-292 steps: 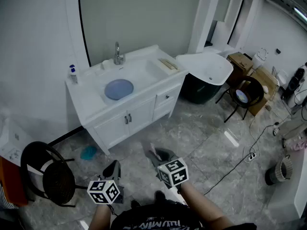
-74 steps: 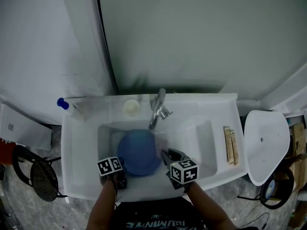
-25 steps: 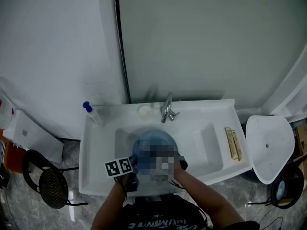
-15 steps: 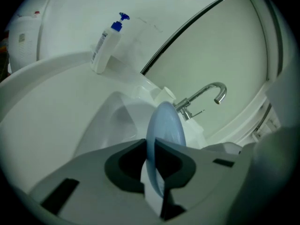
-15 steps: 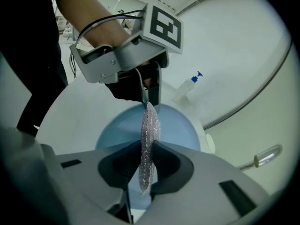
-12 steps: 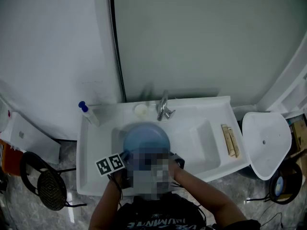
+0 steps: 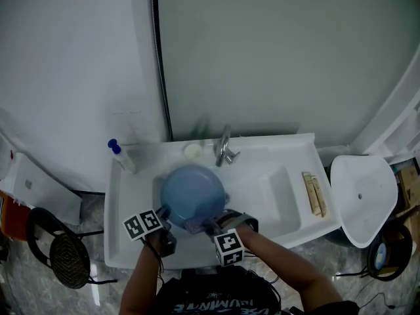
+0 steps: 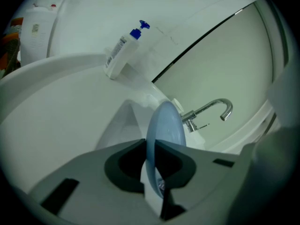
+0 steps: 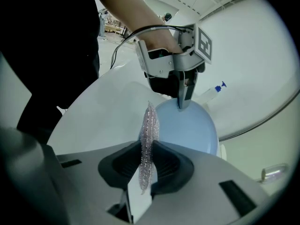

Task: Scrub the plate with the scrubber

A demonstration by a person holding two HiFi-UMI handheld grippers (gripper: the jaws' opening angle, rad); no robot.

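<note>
A round blue plate (image 7: 193, 190) is held over the white sink (image 7: 279, 195). My left gripper (image 7: 164, 211) is shut on its left rim; in the left gripper view the plate (image 8: 165, 128) stands edge-on between the jaws of the left gripper (image 8: 152, 168). My right gripper (image 7: 207, 226) sits at the plate's near edge, shut on a thin, glittery pinkish scrubber (image 7: 195, 226). In the right gripper view the scrubber (image 9: 148, 139) stands upright in the right gripper (image 9: 146, 165) just in front of the plate (image 9: 192, 131), and the left gripper (image 9: 183, 104) pinches the far rim.
A chrome faucet (image 7: 223, 148) rises behind the plate, with a small white cup (image 7: 192, 151) beside it. A blue-capped soap bottle (image 7: 121, 155) stands at the counter's back left. Wooden pieces (image 7: 314, 194) lie on the right counter. A black chair (image 7: 56, 254) stands on the floor at left.
The plate has shifted a little left with the left gripper. The right gripper has rolled and dropped to the plate's near edge, its marker cube now showing.
</note>
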